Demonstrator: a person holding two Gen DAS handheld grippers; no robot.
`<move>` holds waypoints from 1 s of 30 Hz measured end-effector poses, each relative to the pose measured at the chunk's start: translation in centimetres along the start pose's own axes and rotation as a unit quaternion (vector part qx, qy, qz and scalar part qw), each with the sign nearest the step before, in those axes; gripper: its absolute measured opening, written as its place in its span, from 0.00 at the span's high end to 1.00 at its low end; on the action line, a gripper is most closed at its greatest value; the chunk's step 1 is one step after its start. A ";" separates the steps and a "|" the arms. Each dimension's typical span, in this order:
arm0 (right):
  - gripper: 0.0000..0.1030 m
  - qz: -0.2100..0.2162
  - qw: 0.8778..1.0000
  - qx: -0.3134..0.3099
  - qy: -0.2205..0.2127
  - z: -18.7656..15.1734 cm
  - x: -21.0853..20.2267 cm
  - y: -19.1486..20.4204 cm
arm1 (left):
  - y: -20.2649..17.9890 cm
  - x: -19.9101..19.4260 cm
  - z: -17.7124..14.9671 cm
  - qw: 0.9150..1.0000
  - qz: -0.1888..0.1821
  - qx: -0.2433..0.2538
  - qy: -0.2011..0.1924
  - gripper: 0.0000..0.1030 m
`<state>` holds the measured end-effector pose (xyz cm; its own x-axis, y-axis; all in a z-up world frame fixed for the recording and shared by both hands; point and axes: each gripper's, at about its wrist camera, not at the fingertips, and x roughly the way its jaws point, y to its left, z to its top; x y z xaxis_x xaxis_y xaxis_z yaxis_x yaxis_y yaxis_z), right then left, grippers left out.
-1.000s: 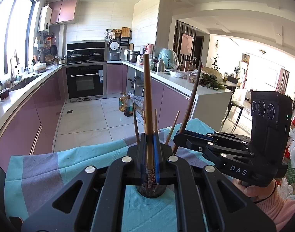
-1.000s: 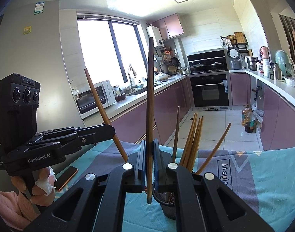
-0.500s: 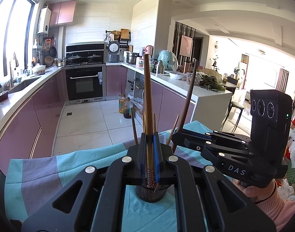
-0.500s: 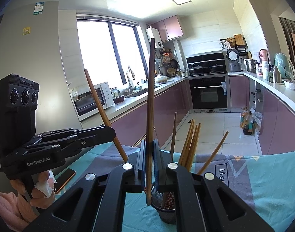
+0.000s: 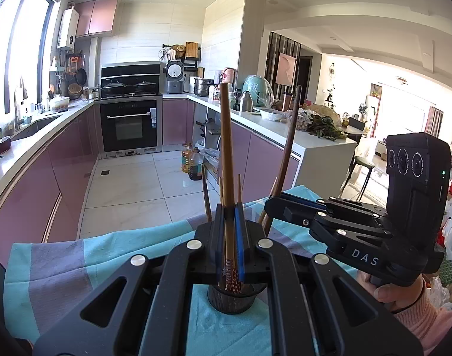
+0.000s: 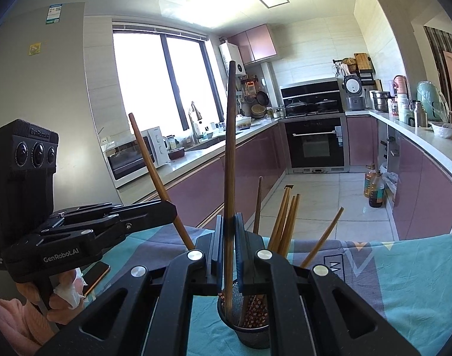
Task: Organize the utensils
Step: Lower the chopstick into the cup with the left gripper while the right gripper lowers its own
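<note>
In the left wrist view my left gripper (image 5: 229,207) is shut on a light brown chopstick (image 5: 226,148) held upright, with its patterned lower end inside the dark mesh holder (image 5: 230,299). My right gripper (image 6: 229,216) is shut on a darker brown chopstick (image 6: 229,154), also upright, whose lower tip dips into the holder (image 6: 249,329). Several more chopsticks (image 6: 285,222) lean in that holder. Each gripper also shows from the side in the other view, the right gripper (image 5: 270,207) and the left gripper (image 6: 172,215).
The holder stands on a teal and grey cloth (image 5: 63,261) over a table edge. A phone (image 6: 95,273) lies on the cloth at the left. A person's hands (image 5: 398,293) hold the gripper handles. Kitchen counters and tiled floor lie beyond.
Both grips hold as before. The holder has shifted slightly in the views, so the dark chopstick's tip now sits over the holder's mouth instead of just beside it.
</note>
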<state>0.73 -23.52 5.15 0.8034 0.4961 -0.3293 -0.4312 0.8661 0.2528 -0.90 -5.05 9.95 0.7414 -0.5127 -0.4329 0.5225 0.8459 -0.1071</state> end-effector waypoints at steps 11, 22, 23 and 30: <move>0.94 -0.005 1.000 0.006 0.006 0.0 0.5 -0.2 | 0.3 0.6 0.7 1.000 -0.002 -0.002 0.010 0.93; 0.94 -0.011 1.000 0.012 0.013 -0.3 0.9 -0.8 | 0.7 1.6 1.3 1.000 -0.004 -0.006 0.021 0.93; 0.94 -0.012 1.000 0.012 0.013 -0.3 0.9 -0.9 | 0.7 1.8 1.3 1.000 -0.004 -0.006 0.022 0.93; 0.94 -0.017 1.000 0.015 0.016 -0.4 1.1 -1.0 | 1.2 2.3 1.4 1.000 -0.002 -0.009 0.027 0.93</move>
<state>1.88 -23.80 4.17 0.8031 0.4693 -0.3672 -0.3915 0.8801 0.2685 2.03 -5.47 10.08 0.7149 -0.5084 -0.4801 0.5178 0.8463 -0.1252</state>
